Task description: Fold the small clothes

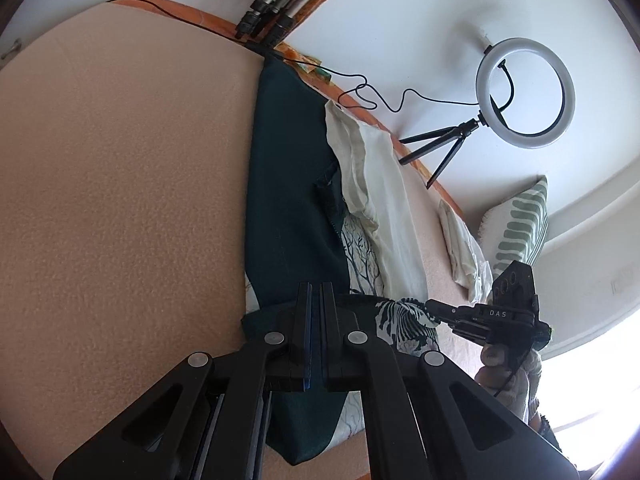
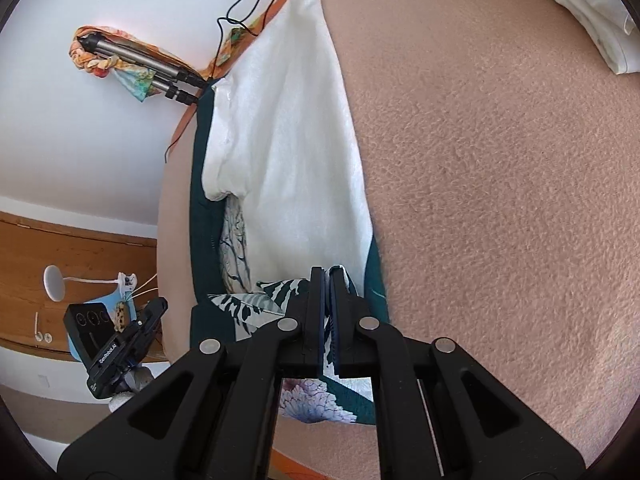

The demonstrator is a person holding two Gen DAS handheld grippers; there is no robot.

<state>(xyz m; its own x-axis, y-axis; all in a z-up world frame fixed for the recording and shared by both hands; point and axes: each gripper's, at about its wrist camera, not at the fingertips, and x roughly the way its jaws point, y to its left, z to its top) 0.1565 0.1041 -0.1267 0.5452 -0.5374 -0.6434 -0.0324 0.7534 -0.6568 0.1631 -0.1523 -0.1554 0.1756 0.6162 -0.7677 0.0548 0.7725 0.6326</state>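
Note:
A small garment, dark teal (image 1: 292, 200) with a white lining (image 1: 392, 216) and a white leaf print (image 1: 404, 320), lies stretched on the peach blanket (image 1: 120, 200). My left gripper (image 1: 316, 292) is shut on its teal near edge. My right gripper (image 2: 326, 276) is shut on the printed near edge (image 2: 276, 296) of the same garment, whose white lining (image 2: 292, 140) runs away from it. The right gripper (image 1: 436, 314) also shows at the right of the left wrist view, and the left gripper (image 2: 158, 306) shows at the lower left of the right wrist view.
A ring light on a small tripod (image 1: 524, 92) and a cable (image 1: 380, 100) sit past the bed's orange edge. Tripod legs (image 1: 268, 12) stand at the far corner. Folded white cloth (image 1: 464, 248) and a striped pillow (image 1: 520, 224) lie at the right.

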